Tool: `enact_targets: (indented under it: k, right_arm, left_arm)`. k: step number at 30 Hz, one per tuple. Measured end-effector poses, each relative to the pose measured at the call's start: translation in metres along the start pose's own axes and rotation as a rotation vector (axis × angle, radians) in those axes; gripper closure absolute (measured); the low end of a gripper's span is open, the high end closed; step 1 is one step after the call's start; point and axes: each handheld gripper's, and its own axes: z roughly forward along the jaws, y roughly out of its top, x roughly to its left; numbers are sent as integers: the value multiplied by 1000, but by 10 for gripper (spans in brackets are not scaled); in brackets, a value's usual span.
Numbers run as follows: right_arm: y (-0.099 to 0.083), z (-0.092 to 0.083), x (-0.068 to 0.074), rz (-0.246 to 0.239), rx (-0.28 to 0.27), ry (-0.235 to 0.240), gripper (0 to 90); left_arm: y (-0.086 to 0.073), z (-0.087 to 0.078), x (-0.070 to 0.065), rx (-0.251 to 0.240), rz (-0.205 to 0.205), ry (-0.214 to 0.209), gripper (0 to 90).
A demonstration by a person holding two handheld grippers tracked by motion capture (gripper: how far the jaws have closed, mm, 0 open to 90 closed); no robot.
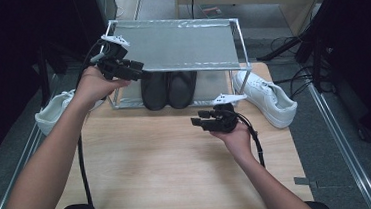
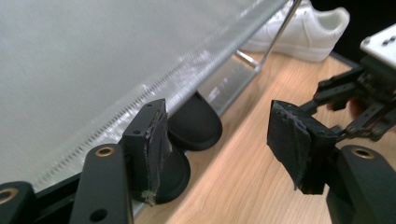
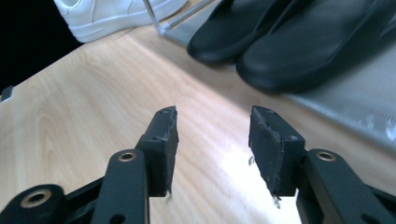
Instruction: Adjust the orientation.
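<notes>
Pair of black slippers [image 1: 168,89] side by side on the lower shelf of a metal shoe rack [image 1: 179,45], toes toward the near side, at the far edge of the wooden table [image 1: 168,161]. Left gripper [image 1: 138,69] held up at the rack's front left corner, level with the top shelf, jaws spread wide, nothing between them; in the left gripper view, slipper toes just beyond the pads [image 2: 154,140]. Right gripper [image 1: 199,120] low over the table, just in front of the rack and near the slippers, jaws parted, empty, bare wood between the pads [image 3: 167,140]. One white sneaker [image 1: 268,95] at the far right corner, beside the rack; another white sneaker [image 1: 53,111] off the left edge.
</notes>
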Motion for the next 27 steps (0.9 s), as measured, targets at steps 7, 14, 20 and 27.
enact_targets:
  k: [7, 14, 20, 27]
  right_arm:
    - [-9, -16, 1, -6, 0, 2, 482]
    - [-16, -32, 0, -13, -7, -2, 469]
    - [-22, -37, 4, -35, 27, 1, 462]
    - [-28, -43, 8, -50, 19, 15, 461]
  left_arm:
    - [-15, 3, -12, -13, 1, -18, 373]
    - [-31, 9, -22, -1, 0, -14, 368]
    - [-48, 19, -30, -2, -12, -27, 363]
    - [-66, 27, -38, -12, -31, -36, 360]
